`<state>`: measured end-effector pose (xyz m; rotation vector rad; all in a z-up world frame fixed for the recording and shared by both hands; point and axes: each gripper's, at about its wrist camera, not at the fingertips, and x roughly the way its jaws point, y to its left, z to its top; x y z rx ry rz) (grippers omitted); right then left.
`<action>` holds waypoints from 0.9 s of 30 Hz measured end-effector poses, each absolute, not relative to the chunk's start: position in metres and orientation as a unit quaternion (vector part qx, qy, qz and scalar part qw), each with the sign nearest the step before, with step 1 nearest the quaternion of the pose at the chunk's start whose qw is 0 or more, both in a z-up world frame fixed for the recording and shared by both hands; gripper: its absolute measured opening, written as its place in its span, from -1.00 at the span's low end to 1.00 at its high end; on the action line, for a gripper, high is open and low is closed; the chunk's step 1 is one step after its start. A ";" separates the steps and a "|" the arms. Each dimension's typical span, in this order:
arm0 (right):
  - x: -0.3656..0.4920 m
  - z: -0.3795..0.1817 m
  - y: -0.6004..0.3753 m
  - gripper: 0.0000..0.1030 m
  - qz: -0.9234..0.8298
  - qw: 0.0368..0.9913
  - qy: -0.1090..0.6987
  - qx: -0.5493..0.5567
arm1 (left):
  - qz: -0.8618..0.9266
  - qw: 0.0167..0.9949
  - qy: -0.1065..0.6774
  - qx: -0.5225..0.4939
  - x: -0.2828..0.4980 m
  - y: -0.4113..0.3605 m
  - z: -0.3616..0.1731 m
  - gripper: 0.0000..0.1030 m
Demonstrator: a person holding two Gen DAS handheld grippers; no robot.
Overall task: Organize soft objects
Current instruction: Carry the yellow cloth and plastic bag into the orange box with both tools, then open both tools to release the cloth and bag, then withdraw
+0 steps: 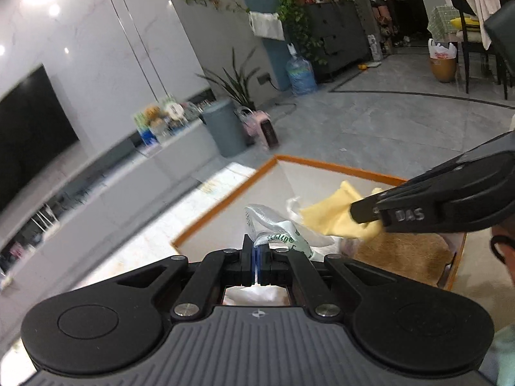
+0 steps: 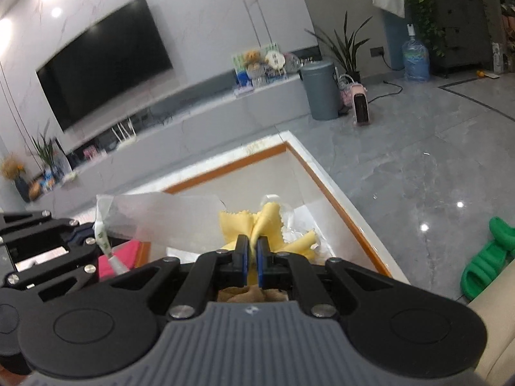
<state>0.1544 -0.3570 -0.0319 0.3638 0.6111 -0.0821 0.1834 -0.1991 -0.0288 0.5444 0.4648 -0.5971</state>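
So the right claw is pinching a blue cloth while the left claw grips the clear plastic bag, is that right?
Not quite: the cloth in the right claw is yellow, not blue, as the right wrist view shows. The left claw does grip the clear plastic bag.

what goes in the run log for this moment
left claw shut on plastic bag | right claw shut on yellow cloth | both above table

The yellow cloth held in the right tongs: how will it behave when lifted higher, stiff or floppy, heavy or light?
The yellow cloth is probably floppy: it bunches and folds where the right tongs pinch it, and its corners splay loosely. It seems light, since a small pinch carries it. It might drag against the clear bag held by the left tongs, which is close beside it.
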 end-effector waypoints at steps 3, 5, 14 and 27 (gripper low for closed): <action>0.166 -0.041 -0.357 -0.94 -0.044 0.930 0.324 0.169 | -0.307 0.883 0.246 0.257 0.184 -0.200 -0.040 -0.98; 0.170 -0.047 -0.358 -0.93 -0.047 0.925 0.339 0.165 | -0.314 0.875 0.255 0.266 0.183 -0.202 -0.048 -0.98; 0.174 -0.070 -0.347 -0.78 -0.032 0.916 0.378 0.128 | -0.316 0.865 0.265 0.287 0.173 -0.202 -0.057 -0.76; 0.150 -0.041 -0.340 -0.12 -0.040 0.930 0.347 0.110 | -0.293 0.892 0.217 0.269 0.152 -0.178 -0.022 -0.11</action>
